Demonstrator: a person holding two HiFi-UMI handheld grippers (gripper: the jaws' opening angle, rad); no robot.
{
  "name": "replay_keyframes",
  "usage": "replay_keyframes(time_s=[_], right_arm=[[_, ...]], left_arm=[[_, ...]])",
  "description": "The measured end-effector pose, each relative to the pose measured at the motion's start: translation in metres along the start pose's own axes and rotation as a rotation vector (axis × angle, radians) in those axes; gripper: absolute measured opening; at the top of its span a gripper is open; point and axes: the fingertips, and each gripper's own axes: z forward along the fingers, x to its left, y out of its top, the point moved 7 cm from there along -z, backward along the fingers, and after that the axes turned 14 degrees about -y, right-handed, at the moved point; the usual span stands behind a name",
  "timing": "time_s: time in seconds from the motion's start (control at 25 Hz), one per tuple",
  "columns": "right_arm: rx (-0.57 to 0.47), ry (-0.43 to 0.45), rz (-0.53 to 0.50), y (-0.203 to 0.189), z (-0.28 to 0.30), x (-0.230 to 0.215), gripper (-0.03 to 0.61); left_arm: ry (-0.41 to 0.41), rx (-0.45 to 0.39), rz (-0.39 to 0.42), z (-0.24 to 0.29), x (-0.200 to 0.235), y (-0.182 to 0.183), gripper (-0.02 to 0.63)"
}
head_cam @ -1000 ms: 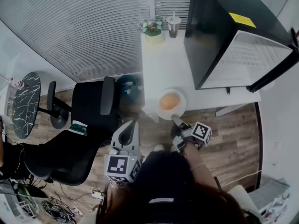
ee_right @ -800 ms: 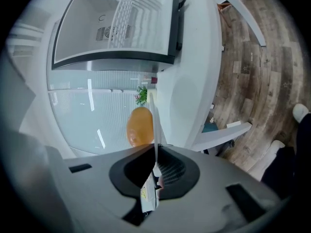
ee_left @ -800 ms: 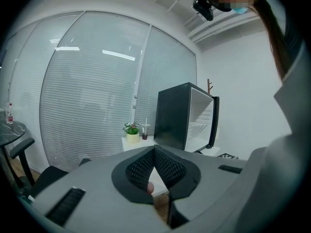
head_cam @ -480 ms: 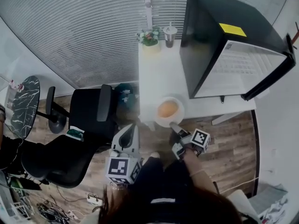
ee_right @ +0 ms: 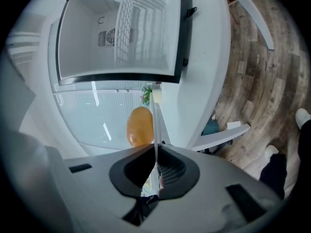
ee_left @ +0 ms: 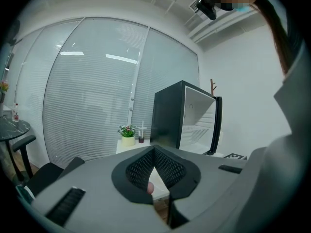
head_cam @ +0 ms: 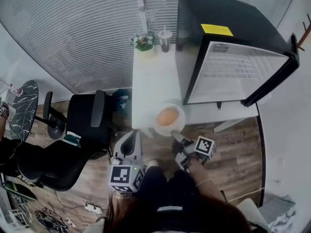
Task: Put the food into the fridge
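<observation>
Head view, lower centre: left gripper (head_cam: 131, 136) empty; only its own view shows the jaws together. Right gripper (head_cam: 177, 137) clamps the plate (head_cam: 158, 126) rim, confirmed edge-on in its own view. Food (head_cam: 168, 115) lies on the plate at the worktop (head_cam: 150, 81) edge. Open fridge (head_cam: 233, 72), upper right.

Black fridge (head_cam: 228, 13) with a yellow label (head_cam: 216, 29) — white inside. Orange food (head_cam: 167, 116) sits on a white plate (head_cam: 158, 128); the floor (head_cam: 238, 149) shows brown wood planks.

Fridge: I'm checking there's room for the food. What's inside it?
The open fridge shows white walls, a wire shelf and a rear vent, no food visible. The space beyond the shelf is partly covered.
</observation>
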Motion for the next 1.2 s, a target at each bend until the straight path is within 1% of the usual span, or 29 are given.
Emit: replay_keyframes(time_s=[0.2,0.52,0.76,0.96,1.2], right_arm=[[0.002,0.012,-0.004,0.014,-0.021,-0.002,0.011],[-0.007,0.050,0.001,0.036,-0.053,-0.007,0.011],[-0.006,0.053,-0.002,0.050,-0.077,-0.018,0.011],[0.009,0.068,0.006,0.063,-0.092,-0.026,0.011],[0.035,0.079,-0.013,0.078,-0.107,-0.032,0.011]], left_arm=[[0.009,0.006,-0.014,0.008,-0.025,-0.001,0.000],[0.010,0.025,0.004,0.020,-0.059,0.000,0.000],[0.013,0.028,0.015,0.030,-0.087,-0.003,0.000],[0.038,0.025,0.007,0.038,-0.109,-0.010,0.000],[0.073,0.020,0.001,0.044,-0.132,-0.013,0.000]])
